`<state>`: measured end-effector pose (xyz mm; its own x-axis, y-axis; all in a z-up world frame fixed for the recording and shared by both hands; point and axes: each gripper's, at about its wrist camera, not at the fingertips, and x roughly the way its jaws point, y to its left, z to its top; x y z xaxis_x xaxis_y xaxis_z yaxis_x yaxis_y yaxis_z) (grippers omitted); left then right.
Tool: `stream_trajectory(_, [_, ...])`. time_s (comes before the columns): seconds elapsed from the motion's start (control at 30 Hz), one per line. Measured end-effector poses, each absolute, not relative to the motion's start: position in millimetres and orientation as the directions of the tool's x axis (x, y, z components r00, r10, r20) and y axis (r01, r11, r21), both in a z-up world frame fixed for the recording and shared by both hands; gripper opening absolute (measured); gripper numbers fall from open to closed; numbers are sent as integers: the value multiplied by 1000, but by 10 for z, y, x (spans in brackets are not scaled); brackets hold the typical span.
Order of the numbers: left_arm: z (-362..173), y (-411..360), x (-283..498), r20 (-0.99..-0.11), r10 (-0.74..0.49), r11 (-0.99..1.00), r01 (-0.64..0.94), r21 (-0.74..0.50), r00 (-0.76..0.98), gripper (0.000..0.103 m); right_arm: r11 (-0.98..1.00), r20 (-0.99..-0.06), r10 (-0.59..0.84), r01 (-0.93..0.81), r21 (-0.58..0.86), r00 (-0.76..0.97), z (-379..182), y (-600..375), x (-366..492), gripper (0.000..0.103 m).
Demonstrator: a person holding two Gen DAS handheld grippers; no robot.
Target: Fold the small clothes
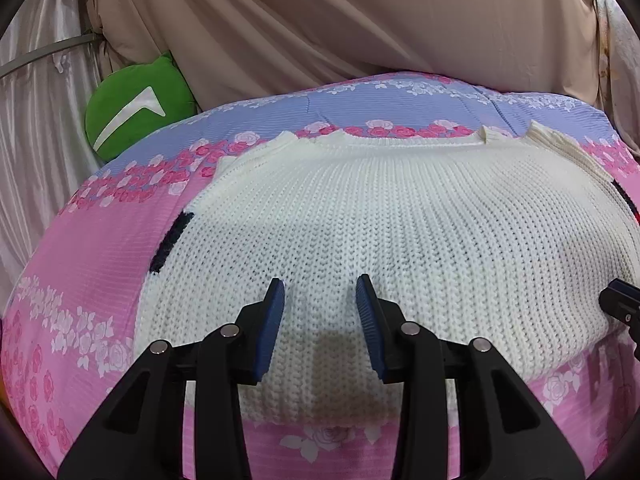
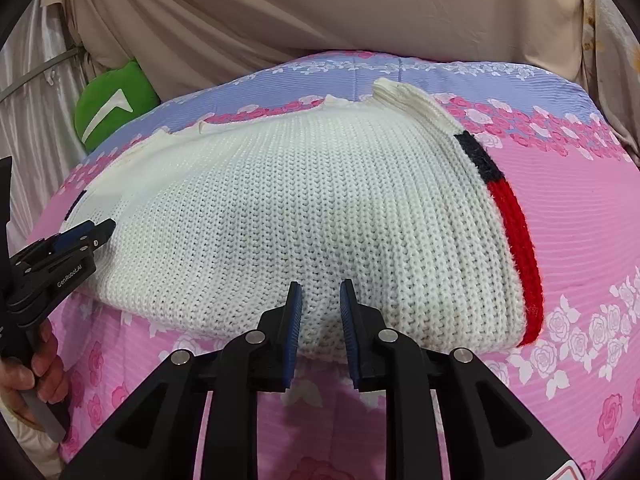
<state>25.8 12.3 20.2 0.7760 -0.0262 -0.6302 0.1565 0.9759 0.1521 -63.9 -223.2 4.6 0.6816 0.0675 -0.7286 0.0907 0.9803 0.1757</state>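
Sweater (image 2: 304, 216), white knit, folded flat on pink floral bedspread (image 2: 580, 248); left gripper (image 1: 320, 292) and right gripper (image 2: 320, 292) part-open over near edge, holding nothing; you should pinch both layers evenly before lifting

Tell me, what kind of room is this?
Probably a bedroom: the white knitted sweater lies on a soft pink and lilac floral quilt, with a green cushion and draped beige cloth behind.

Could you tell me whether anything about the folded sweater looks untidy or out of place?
Mostly neat. The white sweater lies folded on the floral bedspread, but its far edge is uneven, with ribbed corners poking up, and a red and dark stripe shows along one side only.
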Motion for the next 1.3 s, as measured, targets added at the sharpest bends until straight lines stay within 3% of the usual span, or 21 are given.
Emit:
stream_trajectory(0.37, [322, 231, 209, -627, -48, 984, 144, 105, 778, 39, 980, -719, 76, 81, 182, 691, 113, -2259, -673, 22])
stream_trajectory(0.47, [521, 415, 291, -604, -44, 989, 121, 88, 796, 50, 987, -688, 15, 100, 126, 726, 330, -2361, -665, 36])
stream_trajectory(0.57, [738, 617, 527, -582, -12, 993, 77, 86, 813, 56, 986, -648, -20, 122, 112, 762, 601, -2577, -514, 43])
stream_trajectory(0.63, [834, 725, 759, -583, 2, 995, 57, 83, 813, 70, 988, -632, -43, 129, 90, 774, 718, -2684, -332, 50])
stream_trajectory(0.7, [856, 800, 1056, -616, -27, 995, 77, 56, 788, 75, 988, -636, -62, 137, 69, 769, 757, -2777, -108, 58])
stream_trajectory(0.87, [639, 868, 1709, -720, -95, 993, 114, -21, 687, 76, 979, -684, -65, 179, 97, 726, 644, -3030, 503, 62])
stream_trajectory(0.9, [582, 870, 1803, -737, -98, 993, 109, -34, 669, 74, 978, -698, -62, 184, 102, 713, 589, -3068, 607, 62])
stream_trajectory(0.97, [484, 850, 1926, -759, -120, 991, 119, -56, 640, 57, 976, -731, -79, 203, 82, 677, 455, -3114, 815, 62])
stream_trajectory(1.0, [436, 821, 1968, -771, -128, 990, 132, -57, 624, 34, 976, -748, -91, 208, 64, 657, 383, -3110, 902, 60])
stream_trajectory(1.03, [398, 788, 1994, -779, -122, 990, 135, -48, 615, 8, 977, -768, -96, 206, 48, 634, 304, -3099, 982, 30])
stream_trajectory(1.07, [386, 757, 1997, -777, -129, 988, 149, -46, 616, 8, 980, -779, -79, 193, 55, 622, 264, -3081, 1007, 9])
stream_trajectory(1.23, [727, 774, 1800, -684, -145, 986, 162, -39, 715, 7, 973, -607, -36, 165, 159, 794, 735, -3105, 647, 8])
stream_trajectory(1.3, [715, 783, 1873, -690, -110, 990, 140, -12, 716, 7, 967, -622, -77, 212, 145, 779, 696, -3189, 688, 8])
